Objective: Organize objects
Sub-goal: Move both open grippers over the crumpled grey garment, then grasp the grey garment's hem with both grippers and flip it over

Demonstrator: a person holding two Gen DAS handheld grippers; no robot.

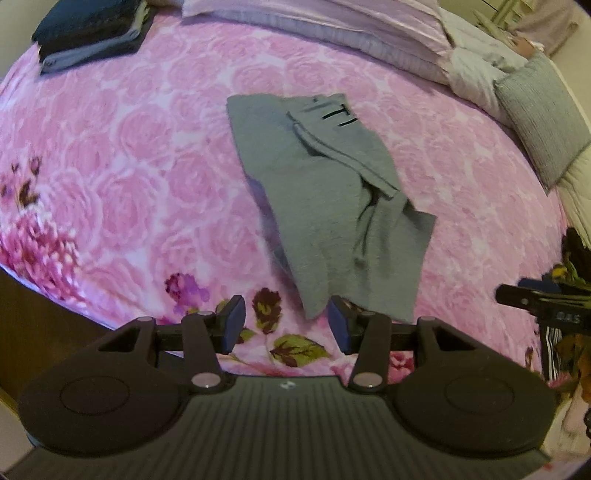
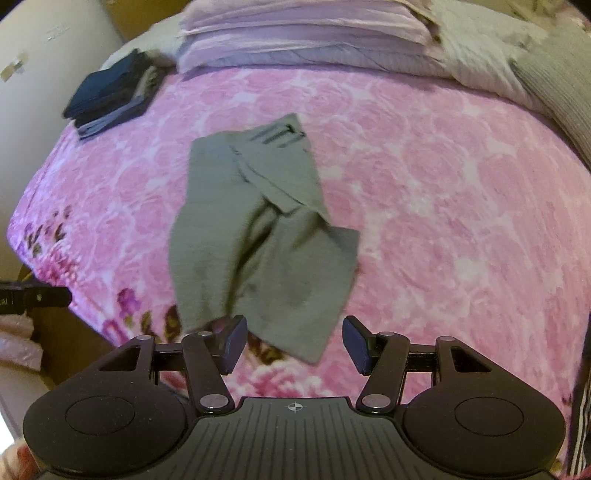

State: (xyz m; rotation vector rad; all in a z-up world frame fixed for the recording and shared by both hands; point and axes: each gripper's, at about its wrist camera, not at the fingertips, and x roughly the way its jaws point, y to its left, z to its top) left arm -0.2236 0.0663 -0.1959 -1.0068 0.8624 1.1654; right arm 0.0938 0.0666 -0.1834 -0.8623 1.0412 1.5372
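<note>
A grey garment (image 1: 321, 199) with a drawstring and dark lettering lies crumpled on the pink floral bedspread (image 1: 129, 166). It also shows in the right wrist view (image 2: 258, 236), on the same bedspread (image 2: 443, 221). My left gripper (image 1: 286, 323) is open and empty, just short of the garment's near hem. My right gripper (image 2: 295, 345) is open and empty, with the garment's near corner between its fingers' line of sight. The right gripper's body shows at the right edge of the left wrist view (image 1: 543, 302).
A stack of folded dark clothes (image 1: 88, 33) lies at the far left of the bed, also in the right wrist view (image 2: 110, 96). Lilac pillows (image 1: 332, 26) and a grey cushion (image 1: 543, 118) line the far side. The bed edge runs close below the grippers.
</note>
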